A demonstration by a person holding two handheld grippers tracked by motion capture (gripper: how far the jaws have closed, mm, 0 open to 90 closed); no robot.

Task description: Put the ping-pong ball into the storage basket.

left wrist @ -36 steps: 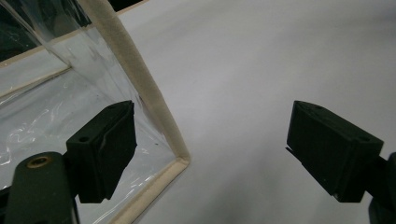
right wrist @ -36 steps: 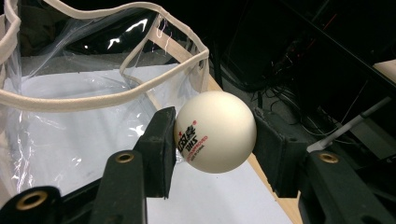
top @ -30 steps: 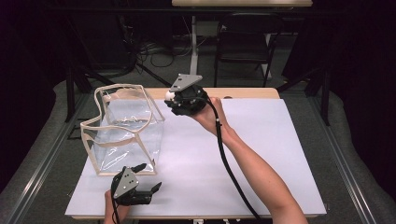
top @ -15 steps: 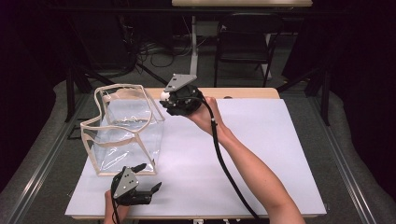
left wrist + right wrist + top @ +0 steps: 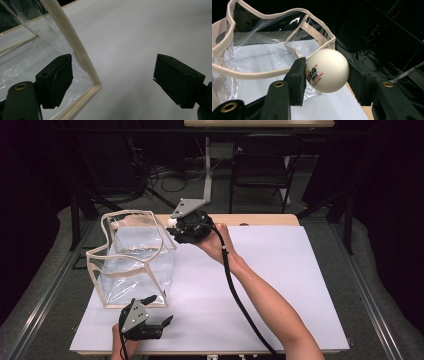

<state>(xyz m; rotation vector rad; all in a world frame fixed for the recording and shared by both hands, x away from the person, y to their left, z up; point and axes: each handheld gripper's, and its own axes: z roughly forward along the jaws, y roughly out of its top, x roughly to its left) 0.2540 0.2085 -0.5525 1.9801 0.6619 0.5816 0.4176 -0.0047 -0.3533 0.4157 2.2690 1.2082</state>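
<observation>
A clear plastic bag (image 5: 132, 262) with cream fabric trim stands open on the white table sheet (image 5: 280, 285) at the left. My right gripper (image 5: 172, 226) is held at the bag's far right top corner, shut on a white ping-pong ball (image 5: 327, 70) with red print; the ball (image 5: 171, 223) sits just beside the bag's rim (image 5: 287, 67). My left gripper (image 5: 161, 311) rests near the front edge, open with nothing between its jaws. One of its fingers (image 5: 56, 78) lies against the bag's near bottom corner (image 5: 96, 86).
The wooden table edge (image 5: 260, 219) shows beyond the sheet. A black cable (image 5: 240, 300) trails from the right gripper along the forearm. Chairs and stands fill the dark floor behind the table.
The right gripper has carried the ball leftward, closer to the bag's top corner. The left gripper has stayed in place.
</observation>
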